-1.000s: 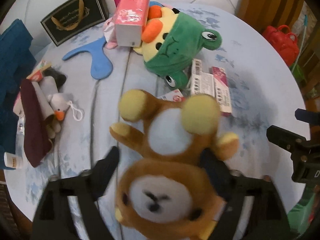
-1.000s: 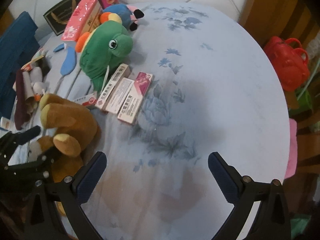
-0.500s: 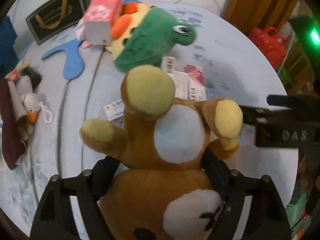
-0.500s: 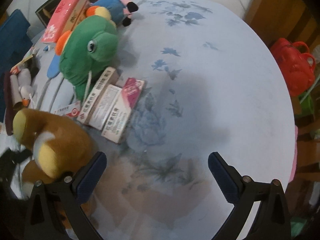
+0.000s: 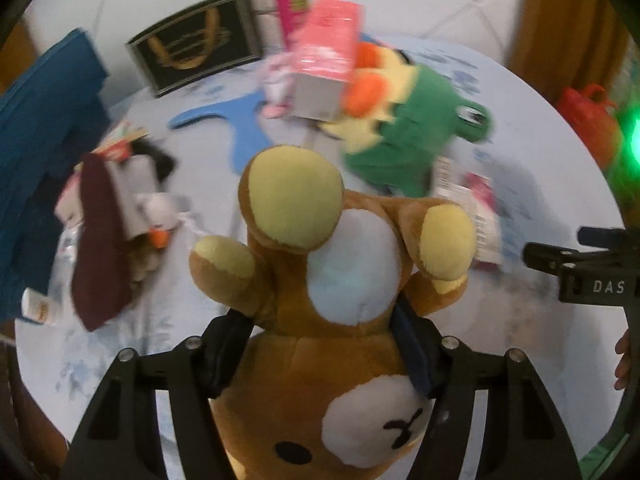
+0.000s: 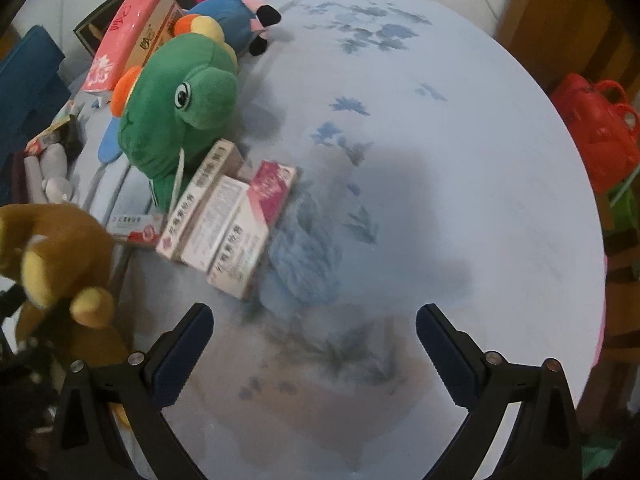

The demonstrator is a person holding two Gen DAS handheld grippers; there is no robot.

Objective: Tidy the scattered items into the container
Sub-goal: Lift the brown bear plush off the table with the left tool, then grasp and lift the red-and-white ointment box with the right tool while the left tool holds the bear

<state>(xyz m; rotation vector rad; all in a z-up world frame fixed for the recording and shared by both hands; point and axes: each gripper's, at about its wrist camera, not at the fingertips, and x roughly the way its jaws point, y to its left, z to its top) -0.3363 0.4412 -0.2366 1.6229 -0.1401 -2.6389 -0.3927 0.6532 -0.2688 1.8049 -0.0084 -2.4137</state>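
Before you is a round table under a pale blue flower-printed cloth [image 6: 460, 152]. At ten o'clock lies a green plush frog [image 6: 176, 116] and, beyond it, a pink tissue box [image 6: 124, 44]. Near the centre, three long cardboard medicine boxes [image 6: 228, 224] lie side by side, touching. The three o'clock half lies bare.

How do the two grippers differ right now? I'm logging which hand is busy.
The left gripper is shut on the brown bear, its jaws having just closed in; the right gripper stands open with nothing between its fingers. The left carries the bear above the table; the right has only bare cloth below. Both point steeply down.
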